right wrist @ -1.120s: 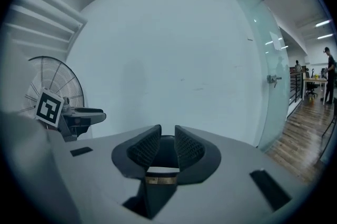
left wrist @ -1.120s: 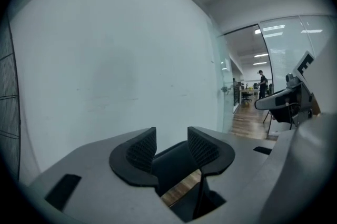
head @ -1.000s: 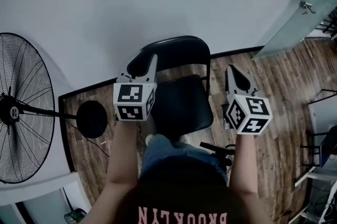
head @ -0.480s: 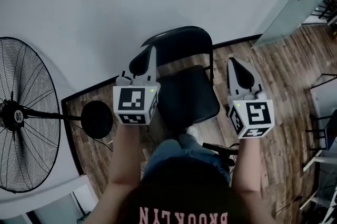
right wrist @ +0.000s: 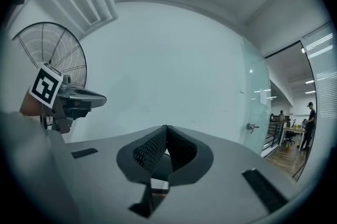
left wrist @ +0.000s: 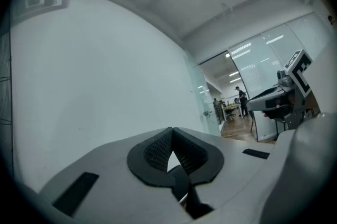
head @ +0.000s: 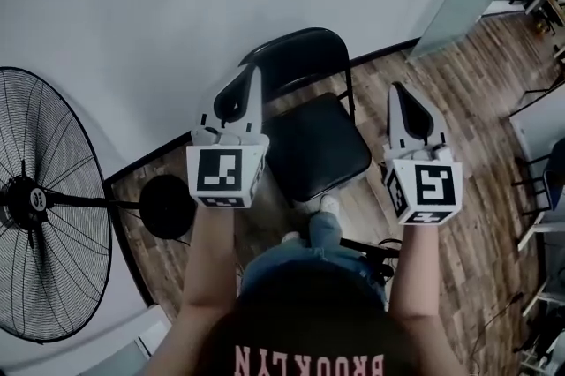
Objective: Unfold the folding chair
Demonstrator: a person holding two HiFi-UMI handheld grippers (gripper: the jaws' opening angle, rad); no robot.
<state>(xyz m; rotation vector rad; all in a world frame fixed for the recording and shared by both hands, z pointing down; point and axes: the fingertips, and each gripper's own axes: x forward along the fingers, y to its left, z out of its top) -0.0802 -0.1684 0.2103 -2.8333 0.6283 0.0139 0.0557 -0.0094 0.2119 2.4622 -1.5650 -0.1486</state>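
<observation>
Black folding chair (head: pixel 318 145), centre frame, apparently stands fully unfolded; left gripper (head: pixel 254 79) and right gripper (head: pixel 399 94) jaws clenched, empty.

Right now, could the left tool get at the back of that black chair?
Probably yes. The left tool hangs close by the chair's backrest in the head view, nothing showing between them, and the fan stands off to the side. The tool's jaws are shut and empty, so they must open first.
</observation>
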